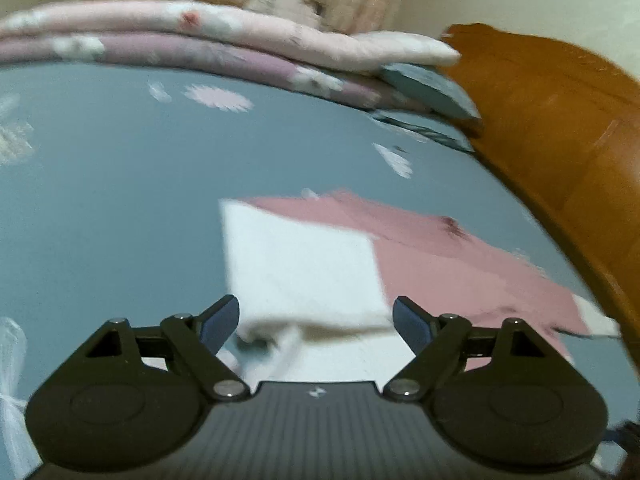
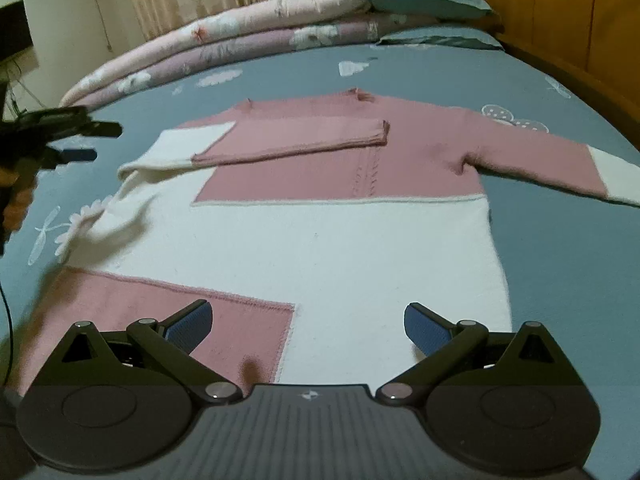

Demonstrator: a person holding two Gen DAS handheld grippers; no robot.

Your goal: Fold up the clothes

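Sweater (image 2: 340, 240) flat on bed sheet (image 2: 280, 76), one sleeve (image 2: 292, 140) folded across chest. Left gripper (image 1: 316, 320) jaws apart, empty; right gripper (image 2: 306, 326) jaws apart, empty.

Both wrist views low over bed (image 2: 280, 64), sharing sweater (image 2: 340, 240)

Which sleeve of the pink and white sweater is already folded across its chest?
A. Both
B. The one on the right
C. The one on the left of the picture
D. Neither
C: the left sleeve lies across the sweater, while the right sleeve stretches out on the bed.
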